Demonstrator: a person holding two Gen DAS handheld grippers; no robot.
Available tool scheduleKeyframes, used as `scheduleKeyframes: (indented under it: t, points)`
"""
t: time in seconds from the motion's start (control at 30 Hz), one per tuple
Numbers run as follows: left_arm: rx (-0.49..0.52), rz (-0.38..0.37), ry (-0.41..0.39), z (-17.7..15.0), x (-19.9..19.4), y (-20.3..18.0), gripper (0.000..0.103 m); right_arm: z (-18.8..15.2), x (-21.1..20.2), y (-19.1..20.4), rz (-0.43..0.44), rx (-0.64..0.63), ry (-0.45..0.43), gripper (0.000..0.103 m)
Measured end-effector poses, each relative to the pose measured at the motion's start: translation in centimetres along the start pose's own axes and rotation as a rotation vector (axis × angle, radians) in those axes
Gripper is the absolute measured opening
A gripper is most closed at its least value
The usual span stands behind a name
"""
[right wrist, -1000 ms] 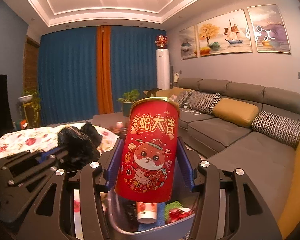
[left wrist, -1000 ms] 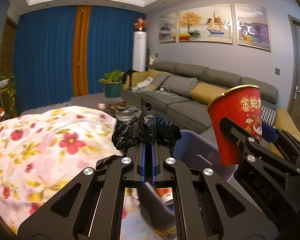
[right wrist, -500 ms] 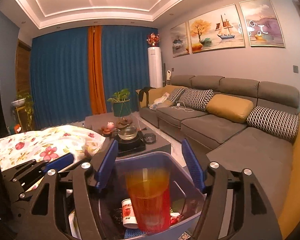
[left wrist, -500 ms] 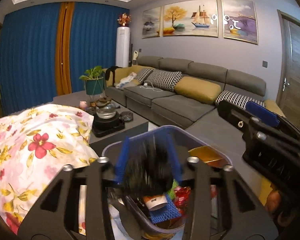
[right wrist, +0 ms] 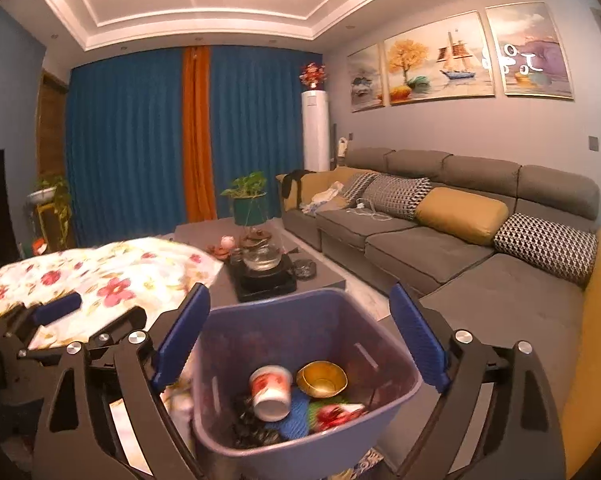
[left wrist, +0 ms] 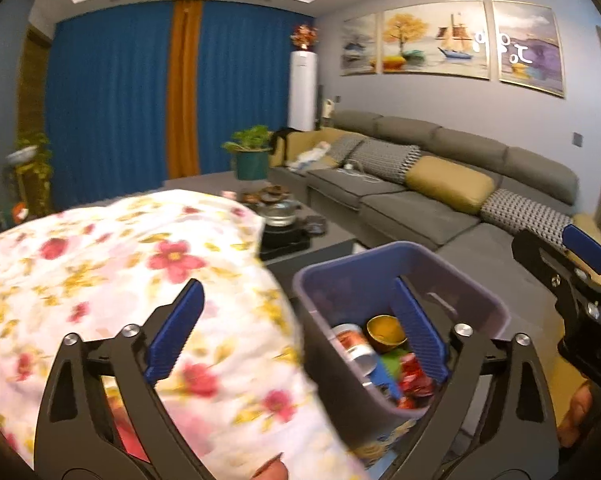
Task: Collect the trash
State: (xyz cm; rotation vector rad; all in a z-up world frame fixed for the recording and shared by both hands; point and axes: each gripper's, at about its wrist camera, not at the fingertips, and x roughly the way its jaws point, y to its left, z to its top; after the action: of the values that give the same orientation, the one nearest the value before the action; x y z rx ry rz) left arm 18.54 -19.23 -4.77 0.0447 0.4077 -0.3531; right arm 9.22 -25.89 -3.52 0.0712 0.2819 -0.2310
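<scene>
A purple trash bin (right wrist: pixel 276 300) stands below my right gripper (right wrist: pixel 300 340), whose jaws are opening with nothing held between them. Inside the bin lie a red cup with a gold inside (right wrist: pixel 320 378), a white and red cup (right wrist: pixel 270 392) and a crumpled black bag (right wrist: pixel 248 426). My left gripper (left wrist: pixel 296 336) is also opening and holds nothing. It hangs over the floral cloth (left wrist: pixel 120 264) and the bin's (left wrist: pixel 400 256) left rim. The gold-lined cup (left wrist: pixel 384 330) shows there too. The right gripper (left wrist: pixel 572 264) sits at that view's right edge.
A dark coffee table (right wrist: pixel 260 276) with a glass kettle (right wrist: pixel 260 258) and a potted plant (right wrist: pixel 248 200) stands behind the bin. A grey sofa (right wrist: pixel 440 248) with cushions runs along the right. A person's fingers (left wrist: pixel 580 408) show low in the left wrist view.
The left gripper let go of the black bag and the right gripper let go of the red cup; both fell into the bin. Both jaws spread wide, and the left wrist view swung left over the cloth.
</scene>
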Motion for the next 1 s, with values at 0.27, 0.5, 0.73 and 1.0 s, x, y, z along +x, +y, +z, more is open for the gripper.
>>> scheduleKeyframes:
  t: [0.27,0.5,0.73,1.0]
  points:
    - [0.003,0.091,-0.012,-1.3,-6.6,3.8,0.097,-0.5,-3.9,4.4,0.037,-0.023,0.01,0.097]
    - [-0.021,0.14,-0.018,-2.3,-12.0,7.4,0.097,-0.9,-8.1,8.5,0.023,-0.058,-0.013,0.097]
    - [-0.057,0.164,-0.013,-3.7,-15.4,10.2,0.097,-1.8,-10.6,11.2,0.021,-0.084,0.01,0.097]
    - [-0.079,0.17,-0.031,-4.3,-17.6,11.2,0.097,-2.5,-12.3,12.6,0.024,-0.085,0.02,0.097]
